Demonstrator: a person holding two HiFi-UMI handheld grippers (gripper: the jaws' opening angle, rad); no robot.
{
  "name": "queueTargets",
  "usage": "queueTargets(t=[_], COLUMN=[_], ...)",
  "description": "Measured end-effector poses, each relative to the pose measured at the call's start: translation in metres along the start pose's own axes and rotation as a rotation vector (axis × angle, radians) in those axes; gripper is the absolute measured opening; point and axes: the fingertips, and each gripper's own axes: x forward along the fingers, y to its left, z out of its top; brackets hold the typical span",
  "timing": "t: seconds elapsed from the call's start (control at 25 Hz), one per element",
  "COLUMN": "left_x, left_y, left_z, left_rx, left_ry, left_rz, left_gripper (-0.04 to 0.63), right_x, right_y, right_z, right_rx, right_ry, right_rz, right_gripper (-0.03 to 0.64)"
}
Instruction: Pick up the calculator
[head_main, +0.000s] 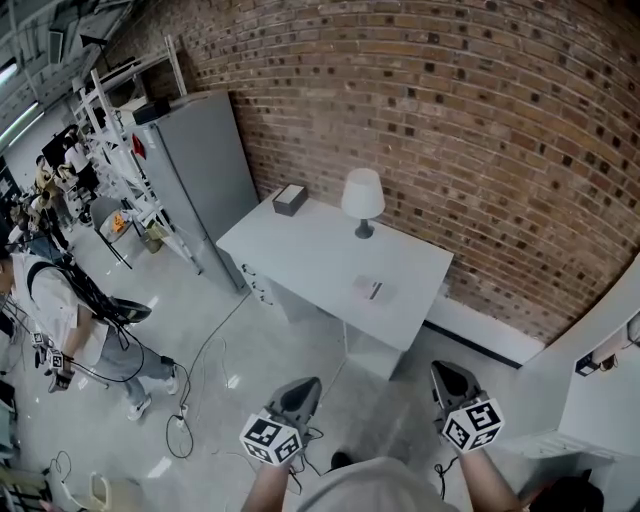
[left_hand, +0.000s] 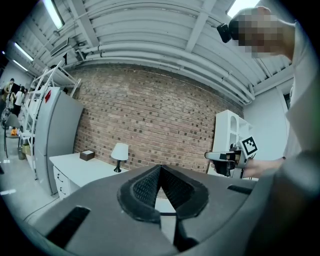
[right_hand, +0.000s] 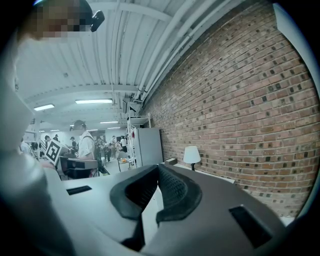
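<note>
- Two grippers show at the bottom of the head view, side by side and well apart from the desk (head_main: 300, 255): the left gripper (head_main: 303, 388) and the right gripper (head_main: 447, 375).
- Left gripper: jaws closed. Its dark, ribbed pads meet at the tip and nothing is between them.
- Right gripper: jaws closed, pads together in the same way, and empty.
- Calculator (head_main: 371, 289): a small, flat, pale rectangle with a dark strip. It lies on the desk top toward the front right, forward of the lamp (head_main: 362, 197) and apart from it. Its keys are too small to make out.
- Desk: a white, matte, rectangular top with straight edges. The rear long edge runs along the brick wall (head_main: 450, 120). The front long edge faces the grippers across open floor (head_main: 250, 360).
- Left limit: a tall grey cabinet (head_main: 200, 160) with smooth flat panels stands just beside the desk's left end, with a narrow gap between them.
- Right limit: white shelving (head_main: 600, 390) borders the floor to the right of the right gripper.
- Floor: pale and glossy. Thin dark cables (head_main: 195, 390) loop across it to the left of the left gripper.
- Lamp: a white conical shade on a dark stem and base, upright near the rear edge.
- Box (head_main: 290, 199): dark and rectangular, at the desk's rear left corner.
- Wall: rough red-brown brick with scattered darker bricks.
- A person (head_main: 60, 310) stands at the far left, well clear of the desk.
</note>
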Motion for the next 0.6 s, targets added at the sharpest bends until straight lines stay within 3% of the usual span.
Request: queueTargets(t=[0.28, 0.6], left_x=[0.002, 0.002], left_y=[-0.001, 0.009], left_z=[-0.007, -0.006], left_rx=[-0.015, -0.02], left_ry=[0.007, 0.012], left_rz=[-0.017, -0.038], left_gripper=[0.014, 0.014], right_x=[-0.001, 0.005], right_y=[0.003, 0.008], right_z=[-0.004, -0.002], right_rx=[0.014, 0.02], right_ry=[0.017, 0.015], right_rz=[0.006, -0.002], right_gripper=[0.081, 0.106])
